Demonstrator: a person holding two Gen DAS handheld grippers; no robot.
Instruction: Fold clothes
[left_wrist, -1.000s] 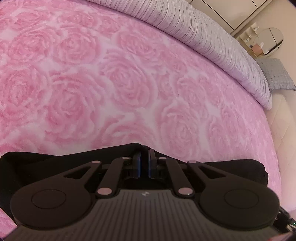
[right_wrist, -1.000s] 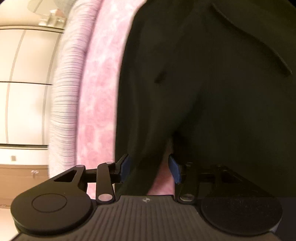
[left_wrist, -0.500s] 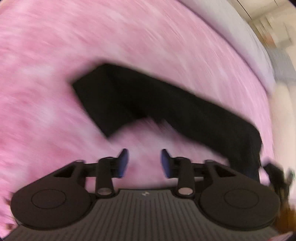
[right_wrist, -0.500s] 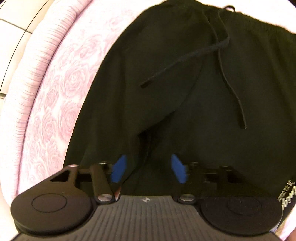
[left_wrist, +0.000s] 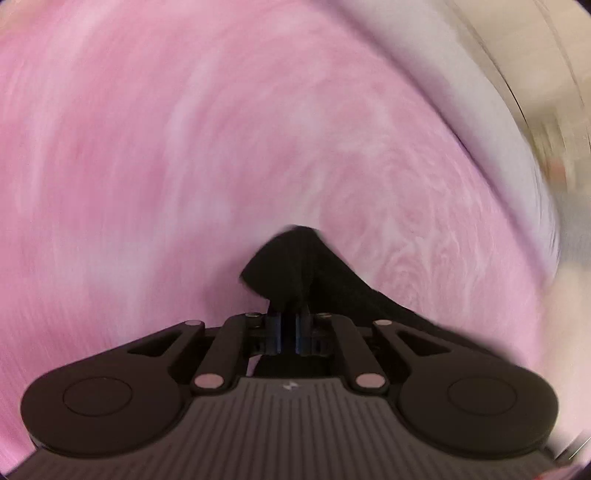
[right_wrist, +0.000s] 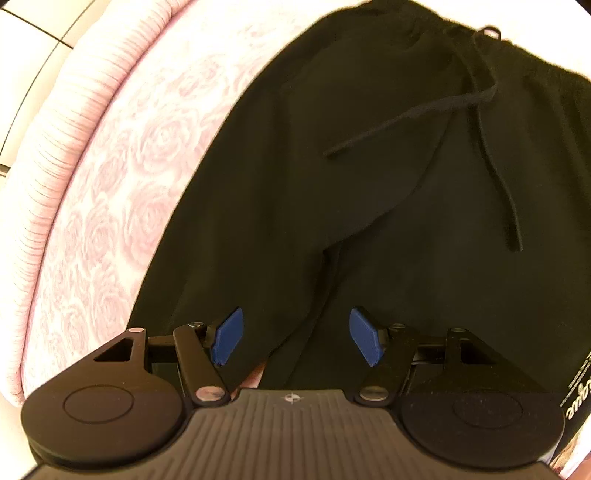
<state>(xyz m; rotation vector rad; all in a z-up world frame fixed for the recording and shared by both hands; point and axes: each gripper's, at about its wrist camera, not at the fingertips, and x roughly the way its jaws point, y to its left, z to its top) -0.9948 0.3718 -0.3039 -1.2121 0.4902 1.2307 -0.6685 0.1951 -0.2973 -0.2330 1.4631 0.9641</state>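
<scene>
We log the black trousers (right_wrist: 369, 192) lying spread on the pink rose-print bedspread (right_wrist: 122, 192), waistband toward 12 o'clock in the right wrist view. The drawstring (right_wrist: 491, 122) hangs loose across the front, one end toward 9 o'clock, the other trailing down toward 4 o'clock. A white printed label shows at the 4 o'clock edge, too clipped to read.

We see the right gripper (right_wrist: 293, 341) held above the cloth, looking down near the crotch seam. Its jaws stand wide apart and hold nothing; the blue pads (right_wrist: 227, 336) frame bare black fabric between them.

The left gripper (left_wrist: 288, 330) has its jaws pressed together on a pinch of the black fabric (left_wrist: 295, 266), which bunches up just past the tips toward 12 o'clock and trails off toward 4 o'clock behind the gripper body. This view is heavily motion-blurred; we read the bedspread (left_wrist: 147, 166) only as smeared pink.

A ribbed pale quilt (right_wrist: 62, 122) borders the bedspread at 9 to 10 o'clock in the right view. Beyond it, pale panelled surfaces (right_wrist: 22, 48) show at 10 o'clock.
</scene>
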